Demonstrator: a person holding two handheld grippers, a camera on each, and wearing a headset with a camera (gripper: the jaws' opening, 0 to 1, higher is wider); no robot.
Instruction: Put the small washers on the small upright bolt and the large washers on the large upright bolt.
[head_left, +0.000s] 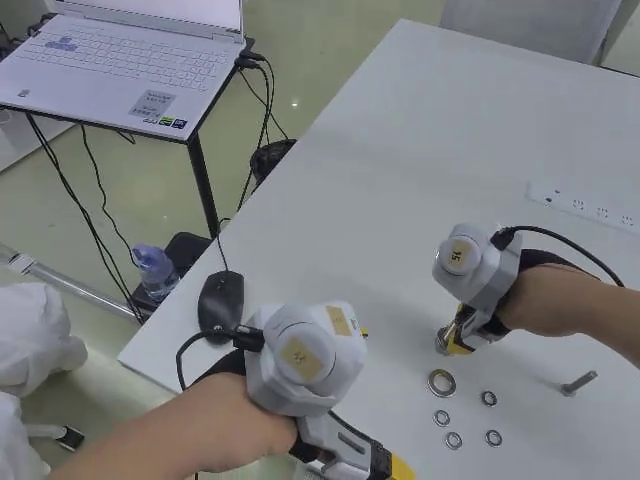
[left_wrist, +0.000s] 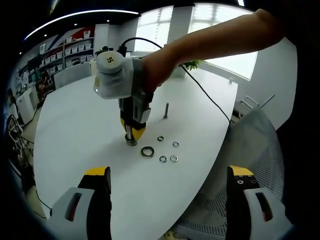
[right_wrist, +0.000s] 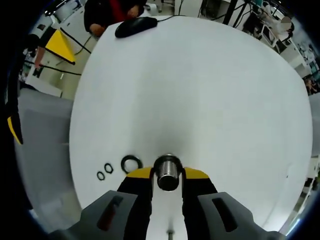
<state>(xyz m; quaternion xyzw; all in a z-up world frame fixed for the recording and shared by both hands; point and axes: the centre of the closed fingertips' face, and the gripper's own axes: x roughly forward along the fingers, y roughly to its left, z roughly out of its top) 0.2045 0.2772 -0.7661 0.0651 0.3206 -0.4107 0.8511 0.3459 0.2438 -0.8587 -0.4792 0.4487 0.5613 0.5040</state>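
The right claw (head_left: 457, 343) pinches the big bolt (right_wrist: 168, 173) on the table (head_left: 420, 180), the left claw (left_wrist: 168, 173) is wide open and empty, washers (head_left: 441, 417) lie close by — a slip could tip the bolt over.

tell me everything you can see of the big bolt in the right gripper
The large bolt is short, thick, silvery metal. The right gripper view looks down on its round, shiny top, pinched between the yellow-tipped jaws of the right hand-held gripper. In the left gripper view it stands upright with its foot on the white table, the large washer lying just beside it, apart. No washer is seen on it.
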